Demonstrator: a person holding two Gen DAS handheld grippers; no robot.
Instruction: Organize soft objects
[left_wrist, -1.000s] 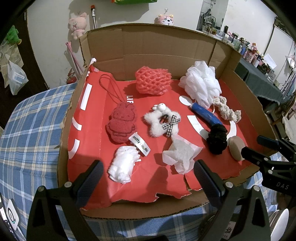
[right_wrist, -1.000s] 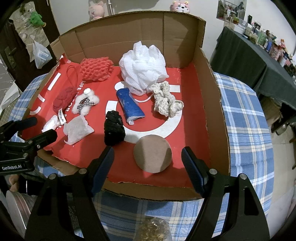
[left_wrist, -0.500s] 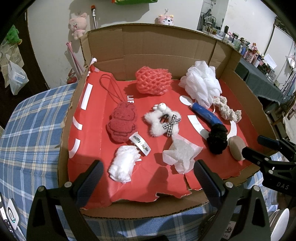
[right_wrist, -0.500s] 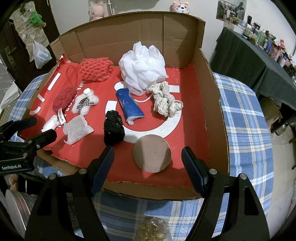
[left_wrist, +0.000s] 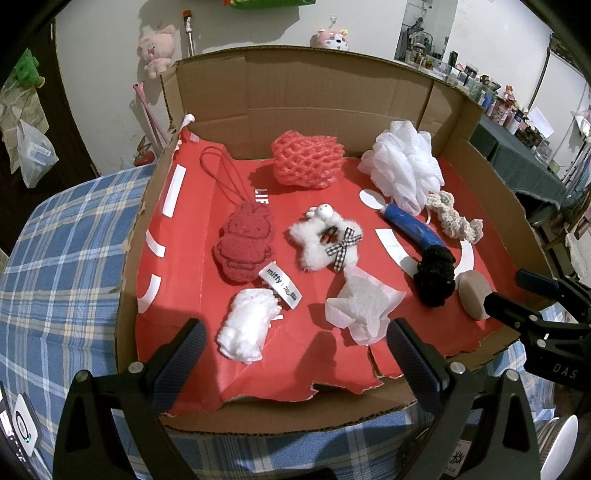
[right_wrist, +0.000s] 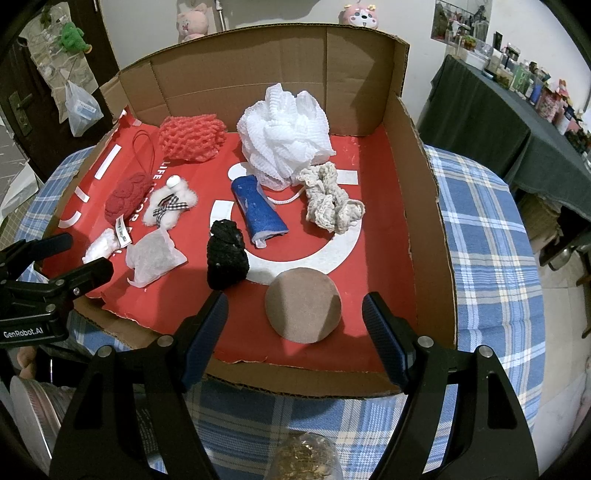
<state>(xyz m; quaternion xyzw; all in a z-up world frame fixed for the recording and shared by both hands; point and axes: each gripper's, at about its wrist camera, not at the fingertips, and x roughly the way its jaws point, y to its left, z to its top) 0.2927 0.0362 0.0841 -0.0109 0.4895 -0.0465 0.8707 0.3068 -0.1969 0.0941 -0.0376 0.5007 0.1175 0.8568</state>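
Cardboard forms the shallow open box (left_wrist: 303, 96) on the blue plaid tablecloth (left_wrist: 62, 258), its floor lined with torn red paper (left_wrist: 295, 354) on which all the soft objects lie. At the far side sit a red foam net (left_wrist: 306, 162) and, to its right, a white mesh bath pouf (left_wrist: 402, 166), with a cream crocheted scrunchie (right_wrist: 330, 201) just beside the pouf. A blue roll (right_wrist: 258, 210) lies left of the scrunchie, and a black scrunchie (right_wrist: 225, 254) sits near the roll's near end. At the left are a red bunny-shaped sponge (left_wrist: 245, 243) with a white tag, a white fluffy star with a checked bow (left_wrist: 327, 243), a white fluffy wad (left_wrist: 247, 325) and a crumpled white tissue packet (left_wrist: 364, 304). A brown round sponge (right_wrist: 303, 304) lies near the front edge on the right. The left gripper (left_wrist: 295, 358) hovers spread wide above the near edge, holding nothing, in front of the wad and the packet. The right gripper (right_wrist: 295, 332) is also spread wide and empty, with the brown sponge just beyond its fingers.
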